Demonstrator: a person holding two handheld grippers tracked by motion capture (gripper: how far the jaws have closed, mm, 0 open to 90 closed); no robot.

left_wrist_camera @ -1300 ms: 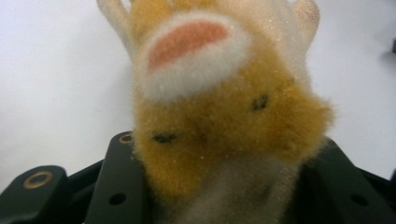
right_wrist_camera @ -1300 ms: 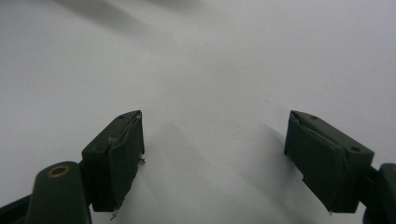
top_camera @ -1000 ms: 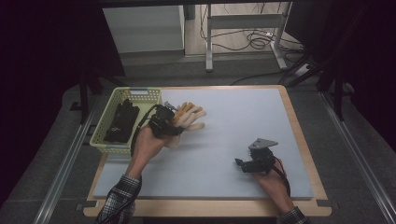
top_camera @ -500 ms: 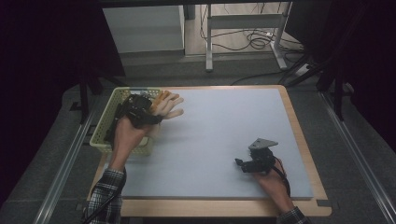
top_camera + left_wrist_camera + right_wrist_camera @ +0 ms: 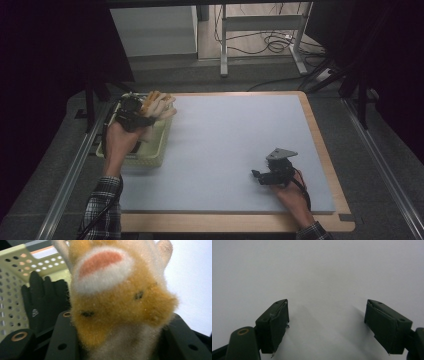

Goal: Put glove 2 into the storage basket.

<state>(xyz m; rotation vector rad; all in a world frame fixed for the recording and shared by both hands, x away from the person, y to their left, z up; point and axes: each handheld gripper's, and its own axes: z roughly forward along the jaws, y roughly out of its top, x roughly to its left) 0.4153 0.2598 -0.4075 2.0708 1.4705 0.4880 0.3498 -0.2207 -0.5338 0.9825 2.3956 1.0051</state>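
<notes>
Clamped in the left gripper, a furry orange glove was held above the green basket, a black glove inside; the right gripper was parted over bare mat.

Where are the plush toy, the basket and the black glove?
plush toy (image 5: 120,302): left gripper view, orange fur.
basket (image 5: 145,159): high view, front wall.
black glove (image 5: 42,305): left gripper view, palm, inside the basket.
</notes>
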